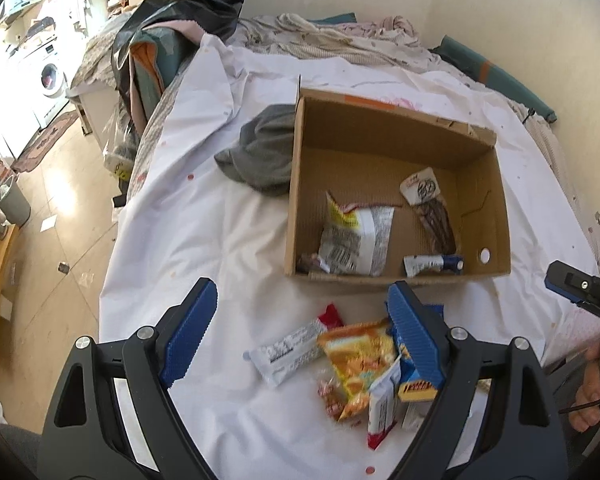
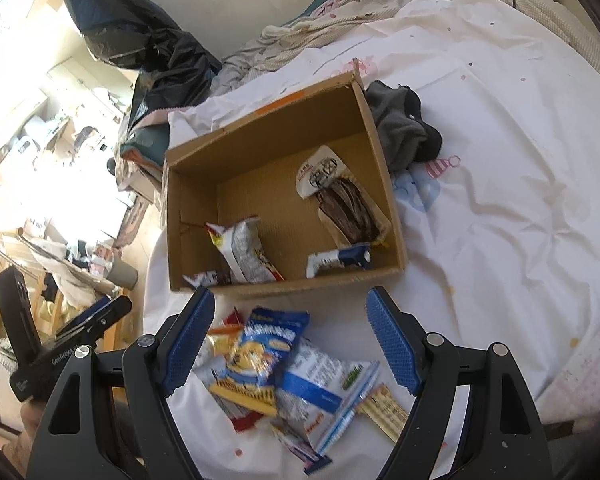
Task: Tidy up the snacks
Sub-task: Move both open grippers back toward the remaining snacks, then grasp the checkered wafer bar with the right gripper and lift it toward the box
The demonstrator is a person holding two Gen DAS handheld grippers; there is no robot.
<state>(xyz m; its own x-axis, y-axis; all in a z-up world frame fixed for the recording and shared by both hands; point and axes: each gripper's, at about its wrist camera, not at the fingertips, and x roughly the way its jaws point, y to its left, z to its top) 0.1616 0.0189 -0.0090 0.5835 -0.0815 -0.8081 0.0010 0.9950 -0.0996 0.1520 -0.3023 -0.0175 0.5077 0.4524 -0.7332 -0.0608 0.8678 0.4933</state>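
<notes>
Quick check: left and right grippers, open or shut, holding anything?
Left gripper: open, holding nothing, above the loose snack packets on the white sheet.
Right gripper: open, holding nothing, above the blue and yellow snack bag.

Strong daylight floods in from the left of both views, washing out the washing machine (image 1: pixel 51 76) area and the cluttered room beyond to near white. The white bedsheet (image 1: pixel 204 216) is bright and evenly lit, while the cardboard box (image 1: pixel 496 216) shades its own interior. The snack packets (image 2: pixel 268 356) near the lens look soft and slightly blurred. Fisheye curvature bends the edges, with dark vignetted corners.
</notes>
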